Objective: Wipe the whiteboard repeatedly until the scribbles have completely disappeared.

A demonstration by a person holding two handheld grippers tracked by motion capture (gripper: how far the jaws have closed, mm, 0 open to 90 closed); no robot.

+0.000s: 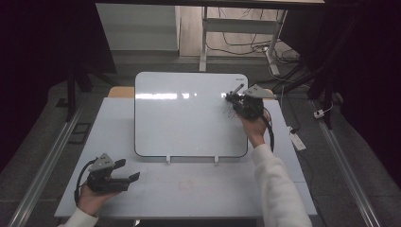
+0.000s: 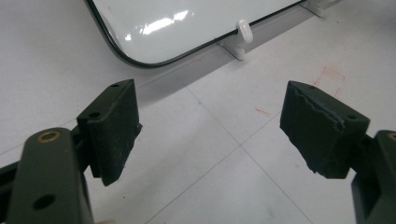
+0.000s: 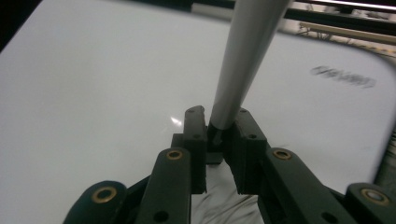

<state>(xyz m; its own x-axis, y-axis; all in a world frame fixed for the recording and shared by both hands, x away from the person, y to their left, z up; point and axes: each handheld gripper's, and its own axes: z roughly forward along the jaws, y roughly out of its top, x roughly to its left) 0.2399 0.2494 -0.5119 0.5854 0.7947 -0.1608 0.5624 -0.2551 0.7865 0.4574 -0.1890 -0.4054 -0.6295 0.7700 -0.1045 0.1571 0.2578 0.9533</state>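
Observation:
A white whiteboard point(image 1: 184, 118) leans on small white feet on the pale table point(image 1: 198, 189). My right gripper point(image 1: 235, 99) is at the board's upper right, shut on a grey marker point(image 1: 238, 88) whose free end points up and away. In the right gripper view the marker point(image 3: 247, 51) rises from between the closed jaws of the right gripper point(image 3: 217, 116) over the whiteboard point(image 3: 93, 93), with a dark scribble point(image 3: 343, 77) off to the right. My left gripper point(image 1: 127, 170) rests at the table's front left, open and holding nothing. Its view shows the left gripper point(image 2: 208, 91) facing the whiteboard's lower corner point(image 2: 187, 23).
A white foot point(image 2: 240, 35) props the board's bottom edge. Faint red marks point(image 2: 327, 74) stain the table in front of it. A power strip point(image 1: 298, 140) lies on the floor to the right, and a desk frame point(image 1: 204, 42) with cables stands behind the table.

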